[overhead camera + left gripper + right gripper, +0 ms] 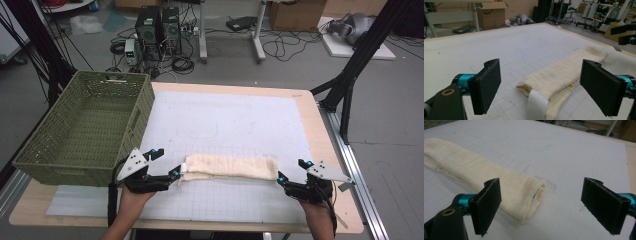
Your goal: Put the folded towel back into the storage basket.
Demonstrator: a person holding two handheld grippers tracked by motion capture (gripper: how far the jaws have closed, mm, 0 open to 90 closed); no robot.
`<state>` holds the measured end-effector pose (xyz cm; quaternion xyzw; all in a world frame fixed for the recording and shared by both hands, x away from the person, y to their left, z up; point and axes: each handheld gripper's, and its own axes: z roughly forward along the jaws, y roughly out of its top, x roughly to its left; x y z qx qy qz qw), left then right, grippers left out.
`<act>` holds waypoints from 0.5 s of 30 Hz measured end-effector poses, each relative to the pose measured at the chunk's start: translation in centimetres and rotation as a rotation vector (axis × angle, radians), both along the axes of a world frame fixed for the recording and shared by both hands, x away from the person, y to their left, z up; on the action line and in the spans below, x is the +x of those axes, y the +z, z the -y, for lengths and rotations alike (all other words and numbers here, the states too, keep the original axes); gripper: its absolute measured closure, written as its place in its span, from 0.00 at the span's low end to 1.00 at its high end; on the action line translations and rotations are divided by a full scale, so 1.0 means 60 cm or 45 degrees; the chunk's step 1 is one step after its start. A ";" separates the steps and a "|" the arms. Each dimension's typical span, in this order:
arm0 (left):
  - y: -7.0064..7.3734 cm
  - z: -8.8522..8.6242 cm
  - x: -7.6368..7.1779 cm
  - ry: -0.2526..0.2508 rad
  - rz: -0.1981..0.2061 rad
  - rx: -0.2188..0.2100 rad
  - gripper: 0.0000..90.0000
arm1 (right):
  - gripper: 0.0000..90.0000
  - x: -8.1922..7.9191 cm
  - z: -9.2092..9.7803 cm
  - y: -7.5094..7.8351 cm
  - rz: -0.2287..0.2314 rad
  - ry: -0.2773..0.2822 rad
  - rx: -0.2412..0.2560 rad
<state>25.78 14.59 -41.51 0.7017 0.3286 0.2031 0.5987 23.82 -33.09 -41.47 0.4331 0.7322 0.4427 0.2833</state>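
Observation:
A cream cloth (230,167), folded into a long narrow strip, lies flat across the near part of the white mat (225,120). My left gripper (167,162) stands open at the strip's left end, jaws wide apart on either side of it. In the left gripper view the cloth (564,75) runs away from the jaws, with a white label (536,105) at its near end. My right gripper (291,171) is open at the strip's right end. The right gripper view has the cloth's folded end (524,192) lying between the two pads, nearer the left one.
A green woven basket (87,127) sits on the table's left side, close behind my left gripper. The wooden table edge (332,165) runs along the right. Black stand legs (350,85), computers and cables are on the floor beyond.

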 end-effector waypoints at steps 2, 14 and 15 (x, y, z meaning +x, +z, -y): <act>0.003 0.001 -0.001 -0.002 0.009 0.001 0.20 | 0.17 0.000 0.000 0.000 -0.003 -0.001 0.002; 0.030 0.004 -0.009 -0.034 0.035 -0.017 0.20 | 0.17 0.002 0.000 -0.002 -0.008 0.000 0.000; 0.032 0.004 -0.009 -0.038 0.034 -0.017 0.20 | 0.17 0.002 0.000 -0.002 -0.005 0.004 -0.007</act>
